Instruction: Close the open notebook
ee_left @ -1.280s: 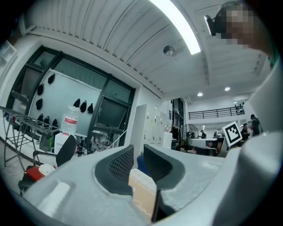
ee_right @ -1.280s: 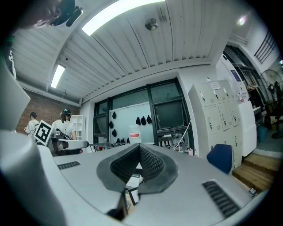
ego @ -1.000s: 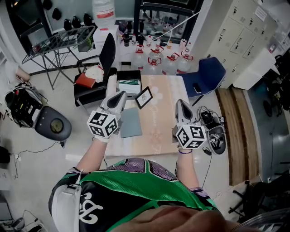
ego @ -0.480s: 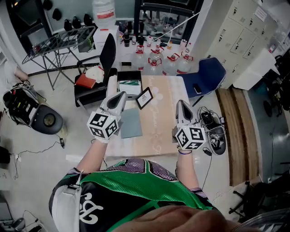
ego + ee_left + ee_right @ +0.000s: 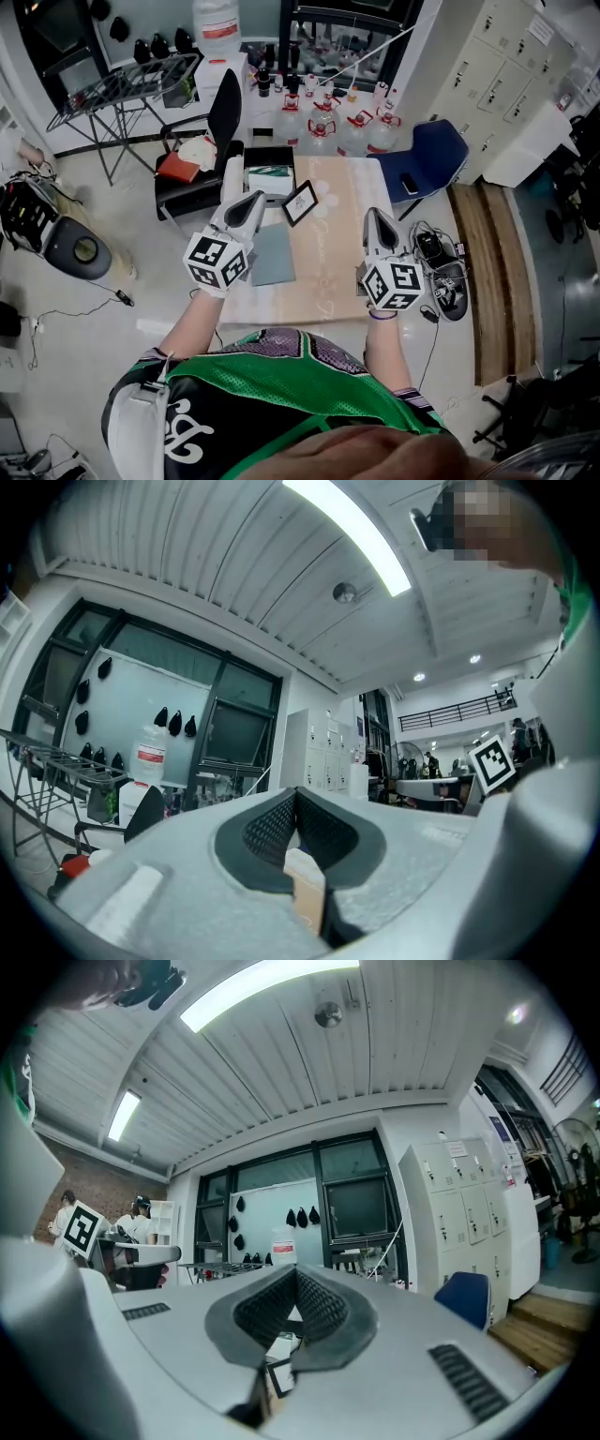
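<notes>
In the head view a grey-blue notebook (image 5: pixel 271 255) lies flat on the pale table (image 5: pixel 328 272), its cover down, left of the middle. My left gripper (image 5: pixel 251 201) hovers level over the table's left side, just above and left of the notebook. Its jaws are shut with nothing between them, as the left gripper view (image 5: pixel 296 797) shows. My right gripper (image 5: pixel 374 216) hangs level over the table's right side, well apart from the notebook. It is also shut and empty (image 5: pixel 296 1275).
A small black-framed picture (image 5: pixel 298 202) stands beyond the notebook, with a dark box (image 5: pixel 267 178) behind it. A black chair (image 5: pixel 214 131) and a blue chair (image 5: pixel 427 155) flank the table's far end. Bottles (image 5: pixel 323 117) crowd the floor beyond. Cables and gear (image 5: pixel 441 272) lie to the right.
Both grippers and the notebook have stayed put. The dark round-based machine on the floor at the left has slid further left.
</notes>
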